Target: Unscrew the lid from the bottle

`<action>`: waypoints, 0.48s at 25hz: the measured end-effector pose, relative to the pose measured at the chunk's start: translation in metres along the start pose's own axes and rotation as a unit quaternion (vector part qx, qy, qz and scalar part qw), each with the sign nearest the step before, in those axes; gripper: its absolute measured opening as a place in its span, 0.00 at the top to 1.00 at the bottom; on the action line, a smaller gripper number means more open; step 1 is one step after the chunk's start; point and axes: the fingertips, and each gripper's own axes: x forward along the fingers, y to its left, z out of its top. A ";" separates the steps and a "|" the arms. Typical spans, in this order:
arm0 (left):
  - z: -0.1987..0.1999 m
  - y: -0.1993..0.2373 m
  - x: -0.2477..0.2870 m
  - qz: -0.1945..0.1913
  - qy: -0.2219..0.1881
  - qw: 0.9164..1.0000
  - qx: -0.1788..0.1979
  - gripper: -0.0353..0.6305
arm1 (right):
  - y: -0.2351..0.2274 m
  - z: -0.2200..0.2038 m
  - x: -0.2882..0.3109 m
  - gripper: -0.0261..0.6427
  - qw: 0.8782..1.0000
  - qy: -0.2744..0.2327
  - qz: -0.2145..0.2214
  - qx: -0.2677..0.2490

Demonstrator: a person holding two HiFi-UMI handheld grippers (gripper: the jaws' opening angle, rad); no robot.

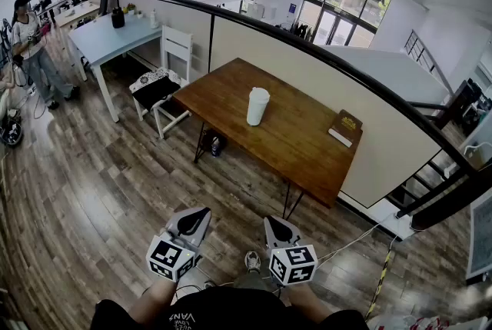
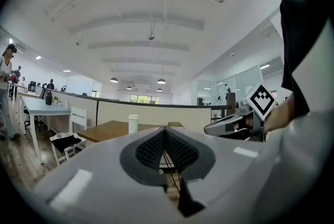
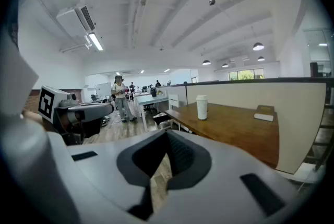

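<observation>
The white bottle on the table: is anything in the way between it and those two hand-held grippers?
Nothing visible. The bottle stands in the open on the wooden table; the left hand-held gripper and right hand-held gripper, both shut and empty, are held short of the table, over the floor.

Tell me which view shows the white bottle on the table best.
The head view: the bottle stands whole and unobstructed on the wooden table, seen from above. Both gripper views show it side on and distant.
</observation>
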 end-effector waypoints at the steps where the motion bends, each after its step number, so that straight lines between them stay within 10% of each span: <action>1: 0.001 0.000 0.005 -0.001 0.000 1.000 0.000 0.93 | -0.003 0.001 0.002 0.94 1.000 0.001 0.000 0.001; 12: -0.005 0.014 0.057 0.019 0.006 1.000 -0.012 0.93 | -0.049 0.024 0.029 0.94 0.999 -0.036 0.016 0.032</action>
